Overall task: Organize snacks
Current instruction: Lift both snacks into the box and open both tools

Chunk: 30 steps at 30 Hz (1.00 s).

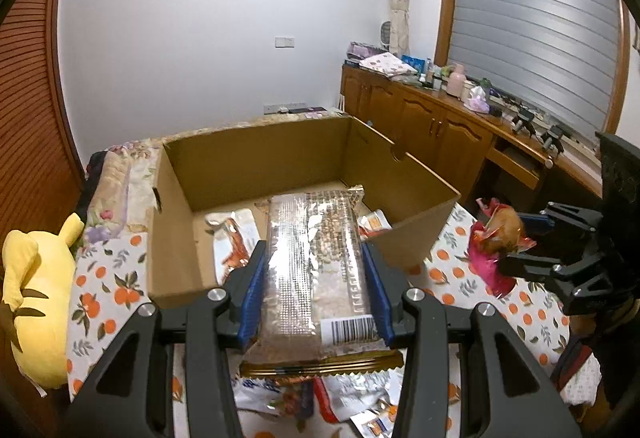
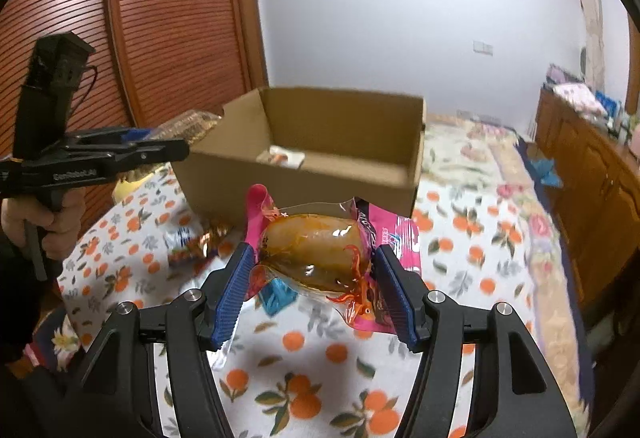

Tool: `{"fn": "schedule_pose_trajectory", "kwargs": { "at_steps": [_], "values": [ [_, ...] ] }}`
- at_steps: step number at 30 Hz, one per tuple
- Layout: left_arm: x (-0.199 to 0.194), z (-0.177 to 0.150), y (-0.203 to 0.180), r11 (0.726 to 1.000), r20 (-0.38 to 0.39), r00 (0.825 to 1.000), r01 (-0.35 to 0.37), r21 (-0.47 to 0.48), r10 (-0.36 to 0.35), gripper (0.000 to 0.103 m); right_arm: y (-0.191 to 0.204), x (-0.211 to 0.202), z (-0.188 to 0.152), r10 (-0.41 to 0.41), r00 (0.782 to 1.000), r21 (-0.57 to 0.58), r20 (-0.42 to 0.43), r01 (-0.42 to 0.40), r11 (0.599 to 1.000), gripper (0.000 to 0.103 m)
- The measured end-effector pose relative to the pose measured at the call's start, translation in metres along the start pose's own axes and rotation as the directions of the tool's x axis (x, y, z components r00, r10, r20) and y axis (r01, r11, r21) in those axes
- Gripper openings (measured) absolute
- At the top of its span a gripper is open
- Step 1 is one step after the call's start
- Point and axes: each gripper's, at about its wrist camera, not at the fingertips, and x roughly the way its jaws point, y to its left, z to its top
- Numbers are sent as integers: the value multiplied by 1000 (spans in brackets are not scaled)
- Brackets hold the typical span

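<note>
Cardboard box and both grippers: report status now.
Left gripper shut on long clear snack pack, over the cardboard box near wall. Right gripper shut on pink pouch, short of box. A few packets inside; path clear.

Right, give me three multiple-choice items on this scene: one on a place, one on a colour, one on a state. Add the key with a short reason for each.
1. Where is the long foil snack pack?
A. Flat on the tablecloth
B. Between the left gripper fingers, by the cardboard box
C. On the wooden counter

2. What colour is the wrapper edge of the snack in the right gripper?
A. Pink
B. Green
C. Black

3. What state is the cardboard box in?
A. Taped shut
B. Crushed flat
C. Open at the top, with some packets inside

Key:
1 B, the blue pads press both sides of the pack at the box's near wall.
2 A, the pink wrapped snack shows pink film around an orange-brown filling.
3 C, its inner walls and floor show, with a white packet lying on the bottom.
</note>
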Motion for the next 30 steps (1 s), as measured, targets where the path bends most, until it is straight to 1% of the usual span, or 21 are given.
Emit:
{"fn": "schedule_pose_trajectory", "kwargs": {
  "at_steps": [5,12,19,30],
  "values": [
    [8,12,15,1000,9,1000,-16,-9,16,44,-1,4,26,5,999,-32,32,-4,999,64],
    [29,20,32,999,-8,999,-32,-18,32,44,-2,24,53,21,999,-61,47,-18,998,64],
    [54,29,47,999,-34,998,-47,-28,46,44,-2,52,72,37,999,-80,40,-33,996,64],
    [78,36,59,997,-60,995,-81,-19,79,44,-2,104,96,58,998,-94,5,-58,994,64]
  ]
}}
